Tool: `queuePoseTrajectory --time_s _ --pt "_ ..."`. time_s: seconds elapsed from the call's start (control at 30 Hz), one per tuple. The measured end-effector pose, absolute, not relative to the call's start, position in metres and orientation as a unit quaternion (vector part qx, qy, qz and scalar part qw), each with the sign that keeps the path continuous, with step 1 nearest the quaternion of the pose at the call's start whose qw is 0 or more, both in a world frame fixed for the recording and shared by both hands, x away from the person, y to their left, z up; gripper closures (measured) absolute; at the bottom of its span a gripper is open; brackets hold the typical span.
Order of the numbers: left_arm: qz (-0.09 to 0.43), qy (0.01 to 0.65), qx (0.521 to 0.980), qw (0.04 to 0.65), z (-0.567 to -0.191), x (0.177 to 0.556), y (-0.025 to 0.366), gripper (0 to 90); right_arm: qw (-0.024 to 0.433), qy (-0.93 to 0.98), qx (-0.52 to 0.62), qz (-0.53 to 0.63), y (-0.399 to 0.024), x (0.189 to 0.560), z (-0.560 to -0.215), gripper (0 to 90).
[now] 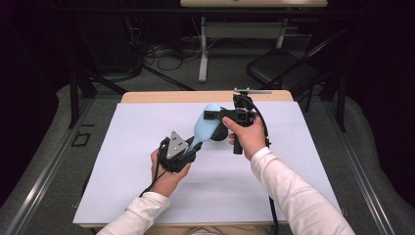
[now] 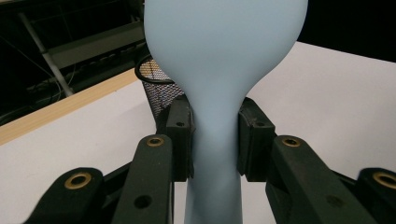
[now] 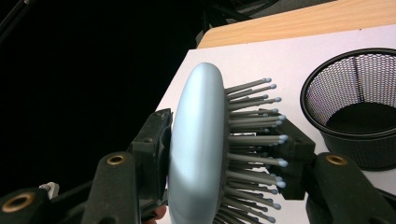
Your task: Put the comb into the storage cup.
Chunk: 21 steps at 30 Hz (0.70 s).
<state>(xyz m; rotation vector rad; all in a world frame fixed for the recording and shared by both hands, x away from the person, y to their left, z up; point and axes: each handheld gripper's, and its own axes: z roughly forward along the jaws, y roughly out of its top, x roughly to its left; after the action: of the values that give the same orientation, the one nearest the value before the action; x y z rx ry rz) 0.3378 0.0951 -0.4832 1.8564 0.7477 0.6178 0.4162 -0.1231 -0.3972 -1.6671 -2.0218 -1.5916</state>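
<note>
We look along our left claw point(image 2: 215, 140), whose two black jaws press on the narrow neck of a pale blue, smooth plastic hairbrush point(image 2: 219, 60) from both sides. Its broad rounded head widens above the jaws. Just behind the left jaw stands a black wire-mesh basket point(image 2: 156, 84) on the white counter point(image 2: 327, 93), whose wooden edge shows at left.

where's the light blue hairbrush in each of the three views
High view: the light blue hairbrush is mid-table, between the left gripper and right gripper.
Left gripper view: centre, handle pinched between the jaws, head's smooth back at top.
Right gripper view: centre-left, head edge-on, bristles pointing right.
Shared landmark: black mesh basket, just beyond the brush.
</note>
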Motion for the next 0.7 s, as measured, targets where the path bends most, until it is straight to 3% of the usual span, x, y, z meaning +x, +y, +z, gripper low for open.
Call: queuePoseTrajectory --time_s 0.7 --pt "0.250 0.309 0.771 0.498 -0.4865 0.3386 0.0928 70.0 0.053 -0.654 -0.557 -0.509 -0.1248 0.4166 -0.3988 47.8"
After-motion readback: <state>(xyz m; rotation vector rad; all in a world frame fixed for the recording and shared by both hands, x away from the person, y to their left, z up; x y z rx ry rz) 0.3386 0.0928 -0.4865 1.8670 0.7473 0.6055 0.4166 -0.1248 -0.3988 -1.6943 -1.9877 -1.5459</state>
